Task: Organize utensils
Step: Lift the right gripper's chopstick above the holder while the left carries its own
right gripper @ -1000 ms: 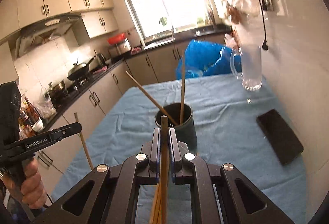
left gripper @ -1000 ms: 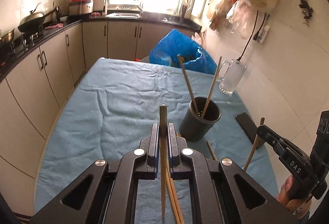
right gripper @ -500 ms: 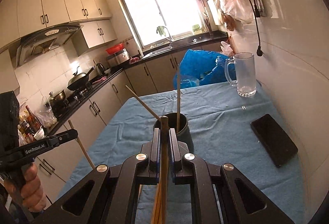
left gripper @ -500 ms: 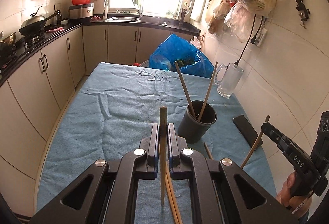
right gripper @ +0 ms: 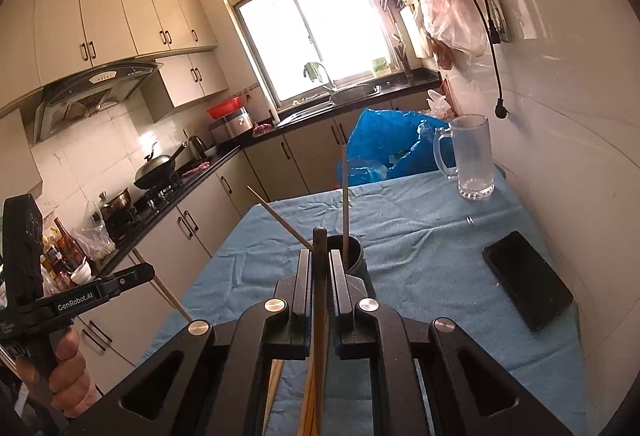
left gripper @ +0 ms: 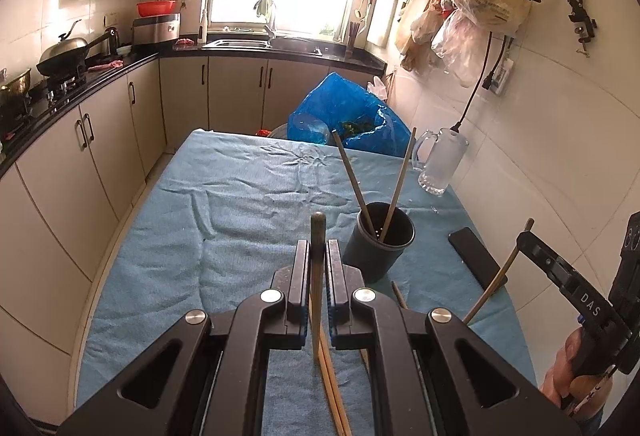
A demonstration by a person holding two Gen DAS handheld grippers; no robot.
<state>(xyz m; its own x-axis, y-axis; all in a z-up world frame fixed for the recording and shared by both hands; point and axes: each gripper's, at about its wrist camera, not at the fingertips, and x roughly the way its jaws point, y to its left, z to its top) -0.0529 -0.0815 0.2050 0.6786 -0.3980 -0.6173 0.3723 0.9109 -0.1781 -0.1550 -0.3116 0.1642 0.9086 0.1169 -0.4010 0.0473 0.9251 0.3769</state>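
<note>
The left gripper (left gripper: pixel 318 256) is squeezing a thin wooden chopstick (left gripper: pixel 318 236) between its black fingers. The stick's round tip is poking out just past the fingers, and more long sticks are lying on the cloth under it.

The right gripper (right gripper: pixel 320 268) is pinching another wooden chopstick (right gripper: pixel 319 240) in the same way, with its dark tip sticking up in front of the cup. A hand (left gripper: pixel 576 376) is wrapping around that gripper's handle.

A round dark cup (left gripper: pixel 378 242) is standing on the table (left gripper: pixel 248 196), just ahead of the left gripper and a little to the right. It looks smooth, like plastic. Two thin chopsticks (left gripper: pixel 352 176) are standing in it, leaning apart like a letter V.

A soft blue cloth is covering the table, and it is crinkling in many places. A flat black phone (right gripper: pixel 528 280) is lying on the cloth near the white tiled wall. A clear glass mug (right gripper: pixel 472 156) with a handle is standing at the far end. A shiny, crumpled blue plastic bag (left gripper: pixel 348 116) is sitting behind the table.
</note>
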